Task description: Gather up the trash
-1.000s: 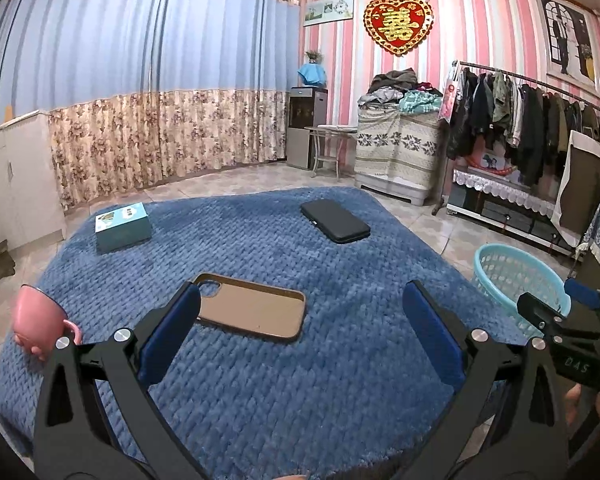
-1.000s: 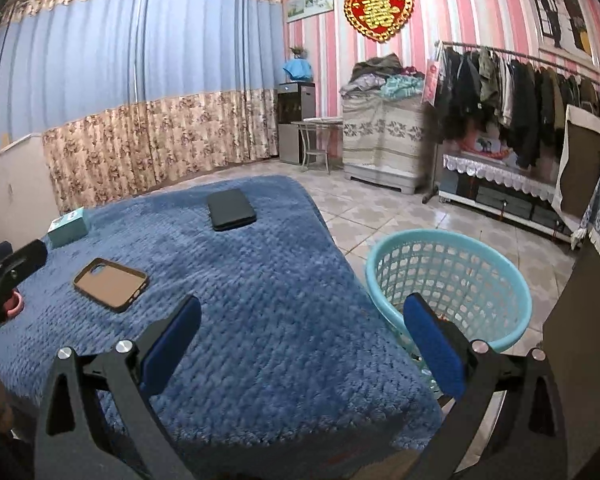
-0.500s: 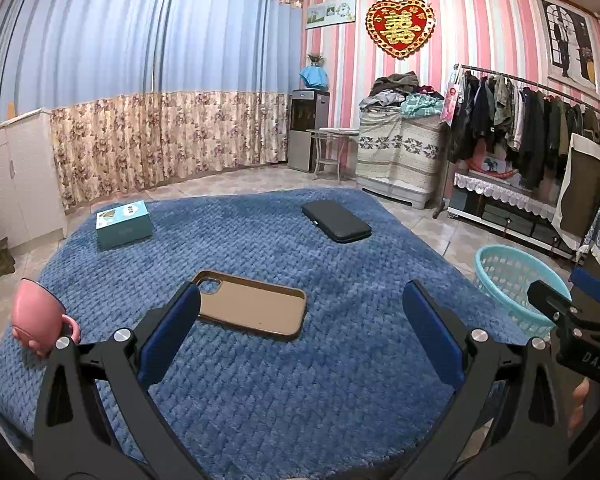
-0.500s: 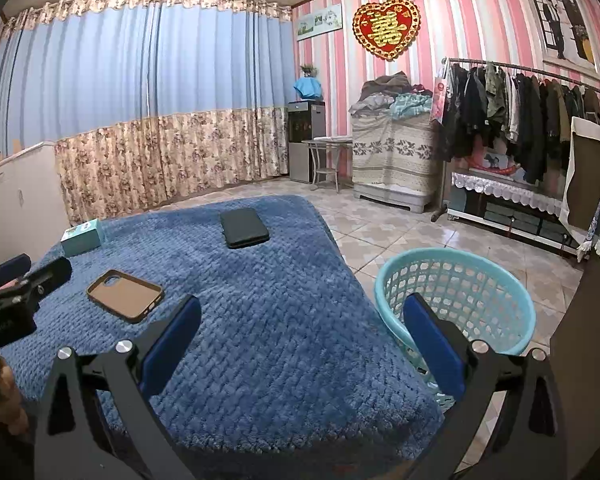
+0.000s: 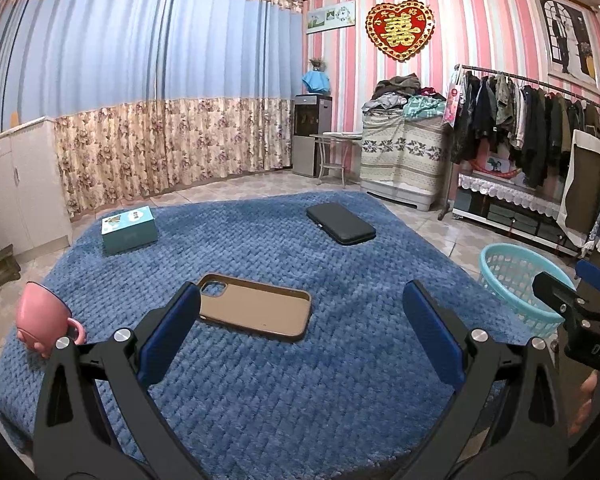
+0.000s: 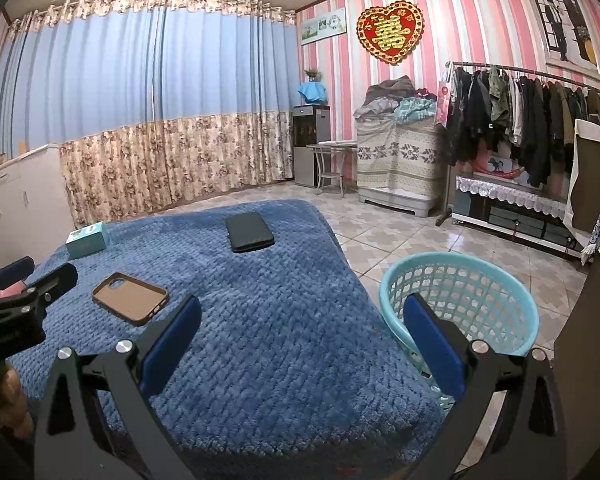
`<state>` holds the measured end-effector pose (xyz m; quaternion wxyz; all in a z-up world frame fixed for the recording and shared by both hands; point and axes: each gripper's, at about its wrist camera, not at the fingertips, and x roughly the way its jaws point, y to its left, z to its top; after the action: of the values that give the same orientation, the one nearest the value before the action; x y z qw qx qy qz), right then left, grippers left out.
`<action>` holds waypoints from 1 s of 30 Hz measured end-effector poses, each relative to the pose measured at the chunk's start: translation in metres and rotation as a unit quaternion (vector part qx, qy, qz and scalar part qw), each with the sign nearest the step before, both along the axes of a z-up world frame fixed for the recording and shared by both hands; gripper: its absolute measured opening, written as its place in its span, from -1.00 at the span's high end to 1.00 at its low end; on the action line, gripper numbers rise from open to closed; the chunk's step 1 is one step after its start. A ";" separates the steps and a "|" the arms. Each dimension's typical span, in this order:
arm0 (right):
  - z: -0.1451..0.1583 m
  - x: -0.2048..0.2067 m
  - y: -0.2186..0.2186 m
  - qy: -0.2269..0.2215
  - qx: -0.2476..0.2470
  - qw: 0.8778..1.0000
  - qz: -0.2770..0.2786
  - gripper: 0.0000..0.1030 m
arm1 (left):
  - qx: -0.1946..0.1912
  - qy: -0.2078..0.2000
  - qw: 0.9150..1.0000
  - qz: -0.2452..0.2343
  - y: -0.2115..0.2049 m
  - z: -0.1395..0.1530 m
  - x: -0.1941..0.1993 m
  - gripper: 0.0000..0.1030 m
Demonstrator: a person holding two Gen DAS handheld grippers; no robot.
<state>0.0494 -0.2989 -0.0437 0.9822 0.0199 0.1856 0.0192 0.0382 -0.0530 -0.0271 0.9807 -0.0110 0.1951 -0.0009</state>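
You've raised both views slightly, yet your left hand-held gripper (image 5: 300, 328) and right hand-held gripper (image 6: 300, 336) remain wide open and empty, leaving the brown leather phone case (image 5: 256, 306) uncollected beside the turquoise plastic basket (image 6: 460, 300).

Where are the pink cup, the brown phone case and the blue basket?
pink cup (image 5: 40, 318), left wrist view, on its side wall
brown phone case (image 5: 256, 306), left wrist view, inner face
blue basket (image 6: 476, 258), right wrist view, far rim
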 end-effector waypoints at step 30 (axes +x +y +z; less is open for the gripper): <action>-0.001 0.000 -0.001 0.001 0.000 1.000 0.000 -0.92 | 0.003 -0.009 1.000 0.003 0.000 0.001 -0.002 -0.90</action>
<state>0.0498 -0.2995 -0.0445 0.9821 0.0205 0.1861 0.0190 0.0362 -0.0531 -0.0256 0.9824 -0.0082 0.1867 0.0026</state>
